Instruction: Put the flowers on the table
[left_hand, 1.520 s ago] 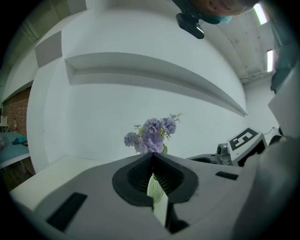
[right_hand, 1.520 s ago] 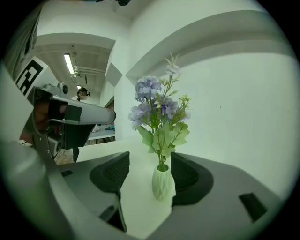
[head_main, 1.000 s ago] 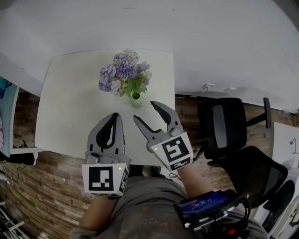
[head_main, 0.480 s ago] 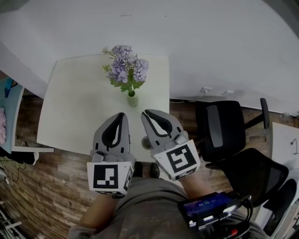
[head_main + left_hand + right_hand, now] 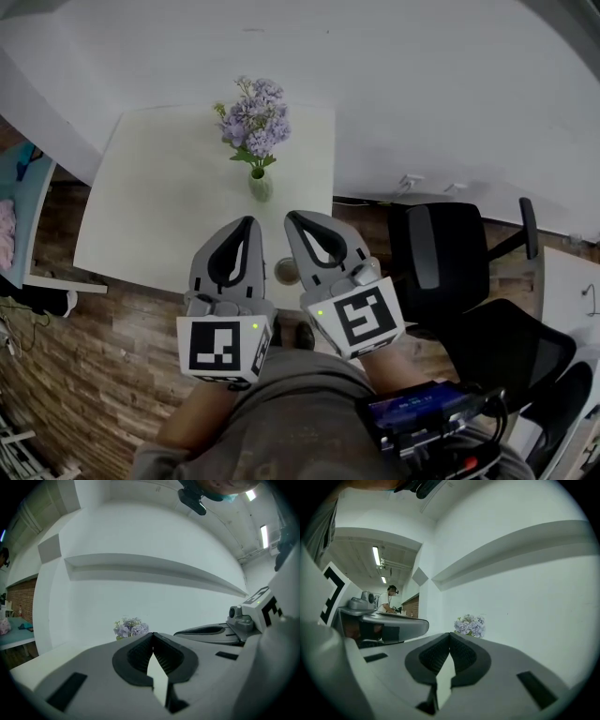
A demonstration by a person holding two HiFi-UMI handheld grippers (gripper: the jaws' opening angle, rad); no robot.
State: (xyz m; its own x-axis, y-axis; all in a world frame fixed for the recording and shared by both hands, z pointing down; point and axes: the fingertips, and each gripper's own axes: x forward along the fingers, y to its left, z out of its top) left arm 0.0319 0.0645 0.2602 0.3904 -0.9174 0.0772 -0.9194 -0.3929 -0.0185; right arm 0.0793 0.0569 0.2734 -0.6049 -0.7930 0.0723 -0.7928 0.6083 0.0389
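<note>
On the table flowers stand right of centre.

table: white, square, against the white wall
flowers: purple bunch with green leaves, upright in a small pale vase
vase position: on the tabletop, right of its middle, toward the wall side
left gripper: over the table's near edge, pointing at the wall, jaws together, empty
right gripper: just beside the left one, jaws just closed, tips together, nothing between them
gap: both grippers clear of the vase, not touching
marker cubes: one at the back of each gripper
office chairs: two, black, right of the table
floor: wood plank
</note>
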